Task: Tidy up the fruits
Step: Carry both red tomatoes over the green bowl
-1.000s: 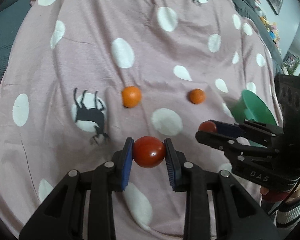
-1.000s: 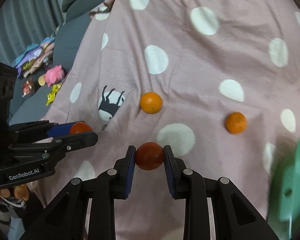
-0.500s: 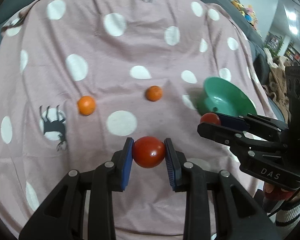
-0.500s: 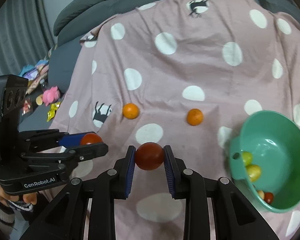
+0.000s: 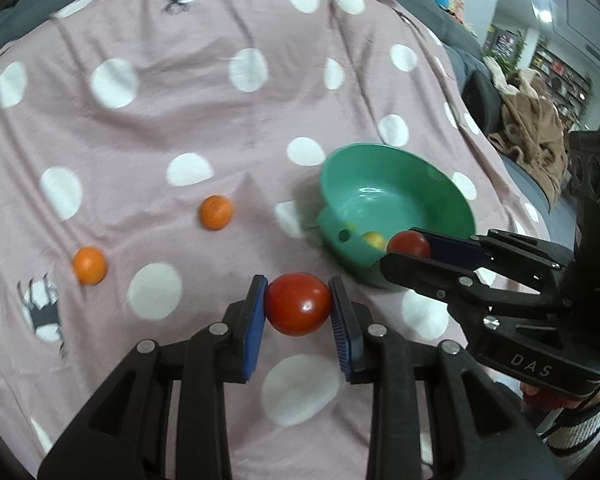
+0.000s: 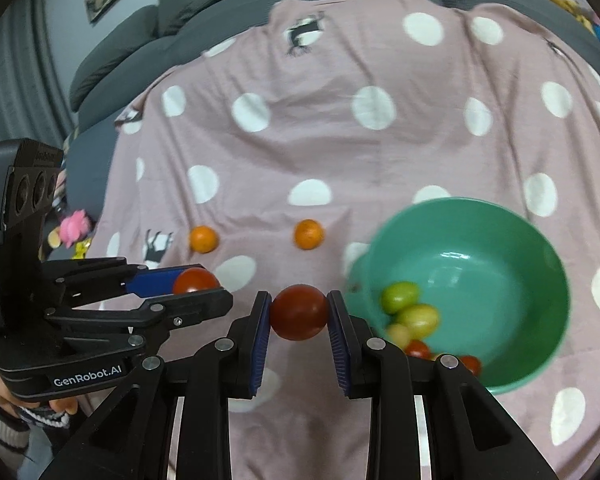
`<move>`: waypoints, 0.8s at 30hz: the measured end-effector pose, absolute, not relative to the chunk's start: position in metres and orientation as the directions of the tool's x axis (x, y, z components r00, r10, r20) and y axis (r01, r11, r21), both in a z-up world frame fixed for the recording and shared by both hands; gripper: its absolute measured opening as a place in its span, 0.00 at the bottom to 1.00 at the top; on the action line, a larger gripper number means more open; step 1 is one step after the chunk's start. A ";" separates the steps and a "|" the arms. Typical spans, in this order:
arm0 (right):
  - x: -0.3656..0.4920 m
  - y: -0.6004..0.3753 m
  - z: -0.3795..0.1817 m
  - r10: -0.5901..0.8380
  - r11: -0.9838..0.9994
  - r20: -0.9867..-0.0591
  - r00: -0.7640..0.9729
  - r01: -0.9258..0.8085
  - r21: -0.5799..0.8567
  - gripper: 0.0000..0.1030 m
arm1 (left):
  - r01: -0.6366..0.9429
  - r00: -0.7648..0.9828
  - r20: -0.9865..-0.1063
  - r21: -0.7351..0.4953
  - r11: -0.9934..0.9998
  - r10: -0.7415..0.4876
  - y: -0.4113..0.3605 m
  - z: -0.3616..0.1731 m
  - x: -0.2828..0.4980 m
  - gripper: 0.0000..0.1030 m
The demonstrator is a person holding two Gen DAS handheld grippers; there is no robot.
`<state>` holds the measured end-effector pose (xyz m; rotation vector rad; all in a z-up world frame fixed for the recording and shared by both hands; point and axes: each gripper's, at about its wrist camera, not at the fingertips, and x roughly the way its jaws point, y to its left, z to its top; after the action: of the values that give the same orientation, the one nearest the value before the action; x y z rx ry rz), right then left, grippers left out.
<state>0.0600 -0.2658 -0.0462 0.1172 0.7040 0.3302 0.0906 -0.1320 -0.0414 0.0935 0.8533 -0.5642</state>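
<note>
My left fingers (image 5: pixel 298 308) pinch a red tomato (image 5: pixel 298 309). My right fingers (image 6: pixel 299 312) pinch another tomato (image 6: pixel 299 312). The green bowl (image 6: pixel 540 240) sits just right of my right fingers. If I let go too soon, a tomato could roll off the spotted blanket (image 6: pixel 340 152).

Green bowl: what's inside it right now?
In the green bowl, two yellow-green fruits, a paler one and two small red ones show. The right gripper's finger covers the bowl's near side, so more could lie there.
</note>
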 end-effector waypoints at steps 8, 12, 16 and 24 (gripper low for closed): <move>0.058 -0.314 -0.050 0.263 0.962 -0.603 0.753 -0.154 0.228 0.29 | 0.590 0.482 -0.731 -0.137 0.796 -0.483 -0.189 -0.040 0.106 0.30; 0.059 -0.334 -0.054 0.226 0.968 -0.606 0.763 -0.107 0.227 0.29 | 0.630 0.466 -0.729 -0.125 0.767 -0.501 -0.217 -0.042 0.114 0.30; 0.062 -0.348 -0.059 0.193 0.973 -0.615 0.764 -0.067 0.222 0.29 | 0.644 0.448 -0.746 -0.115 0.756 -0.494 -0.237 -0.052 0.122 0.30; 0.069 -0.364 -0.070 0.154 0.977 -0.634 0.758 -0.019 0.215 0.29 | 0.649 0.418 -0.771 -0.117 0.752 -0.481 -0.254 -0.069 0.131 0.30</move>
<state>0.0689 -0.3642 -0.0705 0.2004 0.7060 0.0950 0.1312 -0.2540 -0.0687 0.2118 0.8903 -0.7154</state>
